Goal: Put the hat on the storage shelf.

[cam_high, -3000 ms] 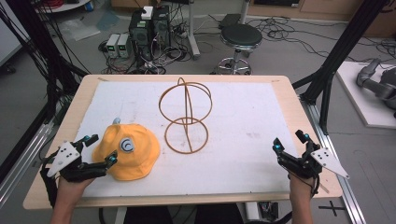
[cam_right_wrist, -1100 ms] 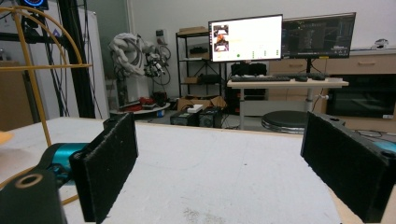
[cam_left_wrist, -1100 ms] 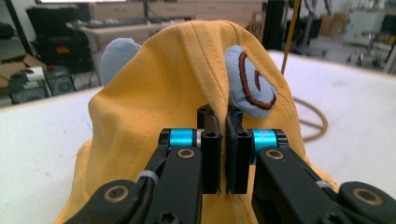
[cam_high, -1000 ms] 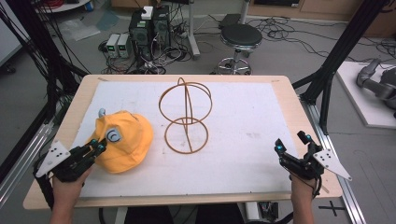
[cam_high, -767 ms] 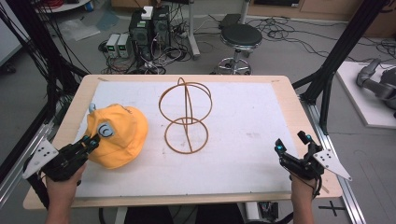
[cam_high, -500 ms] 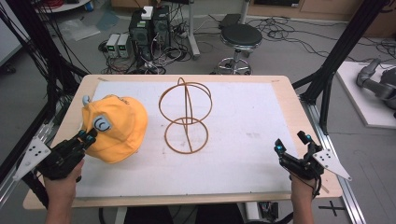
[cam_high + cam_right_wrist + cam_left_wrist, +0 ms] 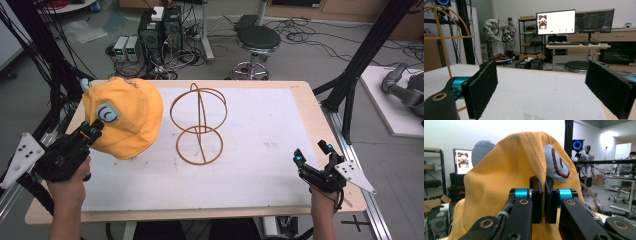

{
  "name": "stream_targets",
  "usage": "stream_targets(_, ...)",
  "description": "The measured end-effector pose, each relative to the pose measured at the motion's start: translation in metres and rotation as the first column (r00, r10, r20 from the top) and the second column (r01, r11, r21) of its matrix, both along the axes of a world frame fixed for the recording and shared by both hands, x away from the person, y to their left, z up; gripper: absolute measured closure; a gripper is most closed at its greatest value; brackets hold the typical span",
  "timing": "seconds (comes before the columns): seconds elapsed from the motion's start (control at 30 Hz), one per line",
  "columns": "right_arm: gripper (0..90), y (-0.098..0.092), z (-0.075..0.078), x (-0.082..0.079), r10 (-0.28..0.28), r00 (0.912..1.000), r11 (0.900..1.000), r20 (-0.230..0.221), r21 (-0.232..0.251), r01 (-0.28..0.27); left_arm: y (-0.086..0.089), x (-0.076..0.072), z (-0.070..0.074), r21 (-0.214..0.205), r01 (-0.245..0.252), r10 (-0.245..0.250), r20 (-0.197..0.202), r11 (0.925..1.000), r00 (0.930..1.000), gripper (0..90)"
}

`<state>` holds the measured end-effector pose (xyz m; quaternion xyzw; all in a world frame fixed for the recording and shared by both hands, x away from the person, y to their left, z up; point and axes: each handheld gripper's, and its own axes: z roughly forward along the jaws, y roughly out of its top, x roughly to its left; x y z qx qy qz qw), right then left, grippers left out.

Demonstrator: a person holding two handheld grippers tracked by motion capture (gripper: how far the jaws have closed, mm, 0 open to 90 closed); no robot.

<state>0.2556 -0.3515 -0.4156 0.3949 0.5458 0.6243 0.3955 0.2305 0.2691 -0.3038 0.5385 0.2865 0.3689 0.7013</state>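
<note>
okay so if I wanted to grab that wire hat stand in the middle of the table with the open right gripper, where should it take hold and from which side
Probably the upright arch of the wire stand, partway up its right-hand side, coming in level from the right, where the right gripper already sits open. The thin wire there stands clear of the table, and the yellow cap hangs on the far side.

The high view looks down and forward over the whole table (image 7: 260,195). The gripper views sit low and close between their own jaws. All share the wire stand (image 7: 199,125) (image 7: 441,37) (image 7: 594,195).
</note>
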Motion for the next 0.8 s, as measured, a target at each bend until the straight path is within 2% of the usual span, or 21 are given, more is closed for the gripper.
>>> stream_targets(0.2, 10.8, 0.002, 0.001, 0.0, 0.001, 1.0, 1.0, 0.002, 0.008, -0.001, -0.022, 0.008, 0.024, 0.018, 0.022, -0.022, 0.034, 0.9996, 0.9992, 86.3)
stream_targets(0.3, 10.8, 0.003, 0.001, 0.0, 0.005, 1.0, 0.9999, 0.005, 0.01, -0.005, -0.034, 0.012, 0.034, 0.004, 0.042, -0.042, 0.051, 0.9991, 0.9978, 86.3)
stream_targets(0.43, 10.8, 0.002, 0.002, 0.0, 0.005, 1.0, 0.9998, 0.004, 0.021, -0.005, -0.052, 0.019, 0.044, 0.02, 0.059, -0.06, 0.043, 0.9981, 0.9973, 86.3)
stream_targets(0.6, 10.8, 0.0, 0.004, -0.001, 0.002, 0.9997, 0.9997, 0.024, 0.025, -0.002, -0.076, 0.03, 0.05, 0.044, 0.053, -0.054, 0.039, 0.9977, 0.9978, 86.3)
stream_targets(0.7, 10.8, 0.0, 0.003, -0.002, -0.002, 0.9998, 0.9991, 0.02, 0.043, 0.001, -0.085, 0.035, 0.05, 0.045, 0.049, -0.05, 0.034, 0.9978, 0.9982, 86.3)
stream_targets(0.73, 10.8, -0.001, 0.003, -0.002, -0.004, 0.9997, 0.9993, 0.024, 0.038, 0.003, -0.094, 0.039, 0.049, 0.051, 0.044, -0.045, 0.03, 0.9977, 0.9985, 86.4)
stream_targets(0.8, 10.8, -0.001, 0.003, -0.002, 0.001, 0.9997, 0.9993, 0.026, 0.036, -0.002, -0.098, 0.041, 0.048, 0.059, 0.042, -0.043, 0.027, 0.9974, 0.9987, 86.4)
